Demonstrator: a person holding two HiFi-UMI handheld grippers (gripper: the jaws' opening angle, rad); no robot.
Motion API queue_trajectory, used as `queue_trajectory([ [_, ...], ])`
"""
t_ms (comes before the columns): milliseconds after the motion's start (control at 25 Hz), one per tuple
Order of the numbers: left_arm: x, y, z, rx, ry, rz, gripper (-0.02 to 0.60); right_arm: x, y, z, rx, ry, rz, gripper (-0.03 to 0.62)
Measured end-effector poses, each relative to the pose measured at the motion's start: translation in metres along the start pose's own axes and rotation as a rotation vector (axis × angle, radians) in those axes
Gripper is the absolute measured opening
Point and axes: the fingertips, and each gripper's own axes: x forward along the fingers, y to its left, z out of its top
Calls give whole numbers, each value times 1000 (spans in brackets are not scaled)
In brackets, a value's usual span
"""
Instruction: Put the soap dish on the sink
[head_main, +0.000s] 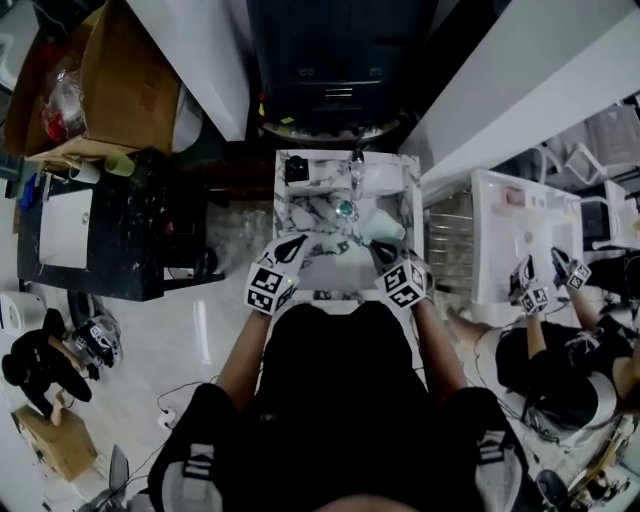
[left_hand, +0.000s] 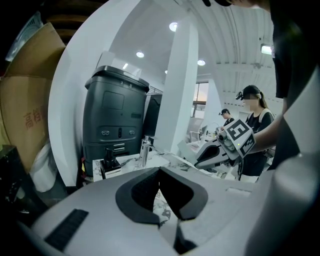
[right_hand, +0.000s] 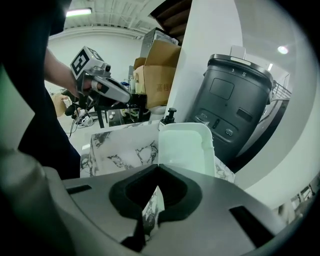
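Pressed together, the jaws of the right gripper (right_hand: 158, 167) appear to pinch the near left wall of the white soap dish (right_hand: 185, 147). The dish sticks out ahead of them with its hollow facing up. It sits over the right side of the marble sink (right_hand: 120, 147), close to the rim; whether its base touches the marble cannot be told. Jaws of the left gripper (left_hand: 159, 170) are together too, with nothing between them, hovering over the sink's left side.

From where I stand, placing the dish well means levelling it first. It should then be lowered onto the flat marble rim at the right, clear of the basin's edge. The jaws should part only once the base sits flat. A hold on one thin wall may let the dish swing or slip, so a slow descent seems wise. The empty left gripper is best kept out of the way.

Counted: one soap dish, one sink, one chrome faucet (left_hand: 145, 150) at the back, one black pump bottle (left_hand: 109, 166) at the back left corner, one drain (head_main: 345, 210), two grippers.
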Motion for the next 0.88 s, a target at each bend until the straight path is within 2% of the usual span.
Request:
queue_trajectory([
  [280,6,-3,-11,-17,52,23,-2,11,-22,-5,-12,7,7,-2],
  [880,26,-5,-10,-52,54,82,-2,42,-62,-29,-159,118,61,-2],
])
